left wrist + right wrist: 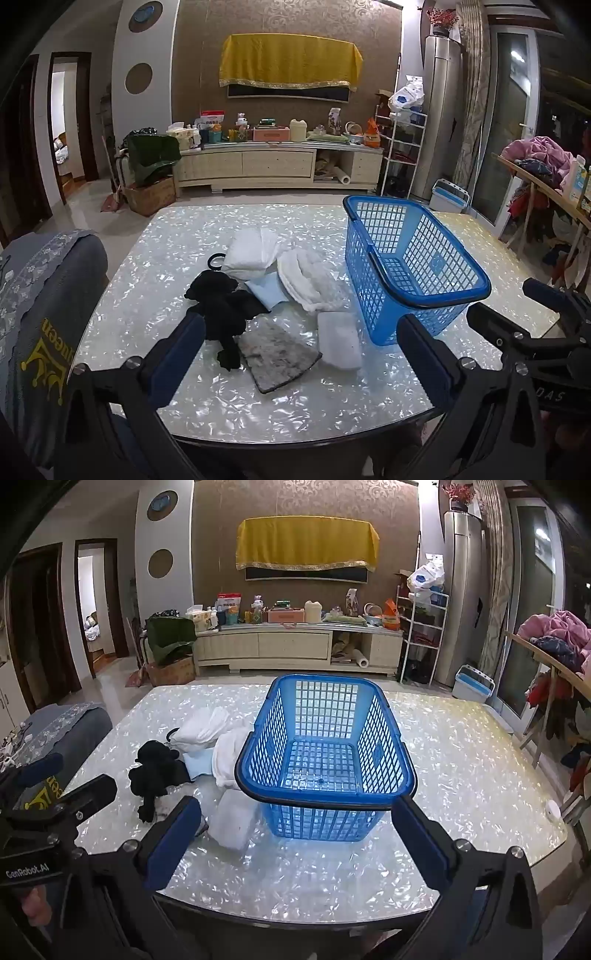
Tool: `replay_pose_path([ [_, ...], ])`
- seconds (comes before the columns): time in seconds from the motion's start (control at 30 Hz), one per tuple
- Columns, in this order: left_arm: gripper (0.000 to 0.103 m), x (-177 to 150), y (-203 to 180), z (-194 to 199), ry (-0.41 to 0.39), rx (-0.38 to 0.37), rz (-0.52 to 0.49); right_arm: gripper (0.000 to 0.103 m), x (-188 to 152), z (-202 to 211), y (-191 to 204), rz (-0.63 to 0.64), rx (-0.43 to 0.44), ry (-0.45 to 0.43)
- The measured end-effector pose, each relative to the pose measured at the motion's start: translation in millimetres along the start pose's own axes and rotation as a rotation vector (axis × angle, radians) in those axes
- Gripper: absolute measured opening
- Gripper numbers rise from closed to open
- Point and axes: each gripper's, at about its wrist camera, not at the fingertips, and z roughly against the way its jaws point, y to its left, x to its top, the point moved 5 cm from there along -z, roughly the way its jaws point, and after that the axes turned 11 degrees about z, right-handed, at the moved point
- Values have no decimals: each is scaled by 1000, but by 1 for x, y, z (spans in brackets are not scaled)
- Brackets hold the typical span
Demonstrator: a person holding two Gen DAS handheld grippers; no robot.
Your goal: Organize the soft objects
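Both the left gripper [301, 354] and the right gripper [295, 834] hover with jaws wide apart and nothing between them, short of the table's [147, 258] near edge. Just beyond the left jaws lie the grey rag [277, 354], black cloth [221, 306] and white folded pieces [247, 251], likely light, limp and best pinched at a raised fold. The empty blue basket [369, 686] stands ahead of the right jaws.

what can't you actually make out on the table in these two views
- Right wrist view: the blue basket hides part of the white folded cloths, and the right gripper finger covers most of the grey rag.
- Left wrist view: the light blue cloth is mostly buried under the white pile.
- Black fabric: too dark to identify.
- Table near edge: cut off by the left gripper.
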Motion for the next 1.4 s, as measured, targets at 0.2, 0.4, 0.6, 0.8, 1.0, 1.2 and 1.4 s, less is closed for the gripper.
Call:
replay_pose_path([
  [0.2,103,1,1,-2,11,-9,12,103,-1,-4,4,8,-2,12],
  [0.4,103,-3,0,-2,5,-4,2,103,-1,1,0,10,8,21],
  [0.6,103,-4,1,-2,10,0,-3,103,-2,0,2,13,8,28],
  [0.8,103,-4,2,-4,15,2,-1,103,-3,0,3,16,7,35],
  [1.0,103,-6,4,-4,13,4,-4,103,-4,0,3,15,12,40],
  [1.2,103,-4,3,-3,11,2,-5,103,-4,0,3,16,11,41],
  [1.4,103,-4,3,-3,11,2,-5,103,-6,1,3,16,12,46],
])
